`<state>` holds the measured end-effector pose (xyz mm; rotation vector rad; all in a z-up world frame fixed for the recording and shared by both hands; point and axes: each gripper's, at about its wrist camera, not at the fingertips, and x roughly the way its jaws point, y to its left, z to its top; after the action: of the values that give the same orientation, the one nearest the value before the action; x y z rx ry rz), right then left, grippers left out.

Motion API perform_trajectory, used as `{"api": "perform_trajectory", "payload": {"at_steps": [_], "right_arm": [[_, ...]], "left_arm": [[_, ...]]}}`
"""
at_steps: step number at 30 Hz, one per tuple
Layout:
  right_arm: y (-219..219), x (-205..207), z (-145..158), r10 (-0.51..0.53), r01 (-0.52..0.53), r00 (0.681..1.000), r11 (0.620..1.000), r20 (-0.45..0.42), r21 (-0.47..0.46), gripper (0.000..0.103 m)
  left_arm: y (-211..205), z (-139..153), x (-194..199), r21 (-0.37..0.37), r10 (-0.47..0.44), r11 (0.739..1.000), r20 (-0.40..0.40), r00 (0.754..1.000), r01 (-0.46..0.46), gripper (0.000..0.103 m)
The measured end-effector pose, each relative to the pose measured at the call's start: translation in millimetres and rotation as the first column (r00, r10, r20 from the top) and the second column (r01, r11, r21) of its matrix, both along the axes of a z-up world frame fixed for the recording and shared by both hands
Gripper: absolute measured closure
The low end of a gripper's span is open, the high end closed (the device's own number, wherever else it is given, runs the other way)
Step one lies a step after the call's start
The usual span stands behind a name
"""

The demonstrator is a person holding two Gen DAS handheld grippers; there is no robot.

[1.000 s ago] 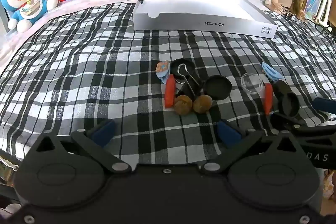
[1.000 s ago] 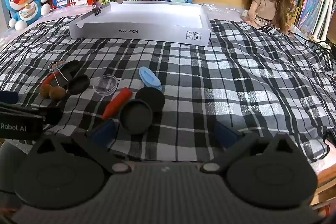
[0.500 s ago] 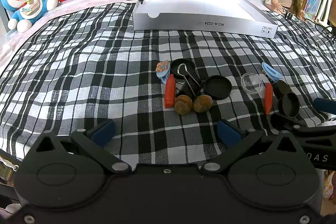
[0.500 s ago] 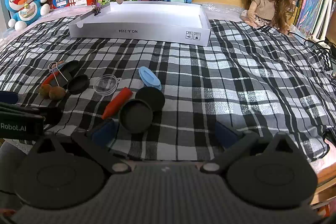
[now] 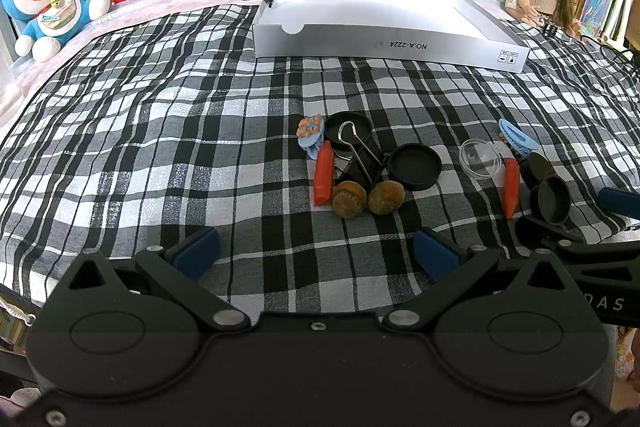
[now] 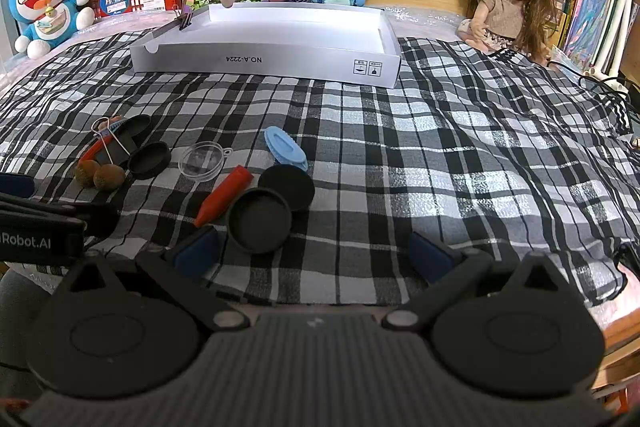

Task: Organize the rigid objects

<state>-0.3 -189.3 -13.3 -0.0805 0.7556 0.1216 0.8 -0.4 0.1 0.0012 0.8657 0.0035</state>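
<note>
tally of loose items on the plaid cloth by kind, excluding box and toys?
Black round lids: 4
Red crayons: 2
Brown nuts: 2
Blue clips: 2
Clear round case: 1
Black binder clip: 1
Total: 12

Black-and-white plaid cloth; white box. Red crayons, black round lids, brown nuts, light-blue clip. Dark-blue pads on black fingers.

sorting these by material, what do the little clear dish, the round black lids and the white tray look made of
Clear dish: likely thin glossy plastic; the plaid shows through it.
Black lids: probably matte plastic or rubber; dull, moulded rims, no shine.
White tray: looks like smooth cardboard; folded walls, printed label, thumb notch.
</note>
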Motion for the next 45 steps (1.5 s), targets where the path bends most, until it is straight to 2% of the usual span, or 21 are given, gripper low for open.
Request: {"api": "perform_trajectory", "payload": {"at_steps": [45], "right_arm": [[-0.2,-1.3,0.0,-0.009,0.009,1.000,1.000,-0.001,0.005,0.000]], "left_arm": [[2.7,-1.1,-1.3,0.005,-0.016,1.000,0.001,1.000,0.016,0.000]]}}
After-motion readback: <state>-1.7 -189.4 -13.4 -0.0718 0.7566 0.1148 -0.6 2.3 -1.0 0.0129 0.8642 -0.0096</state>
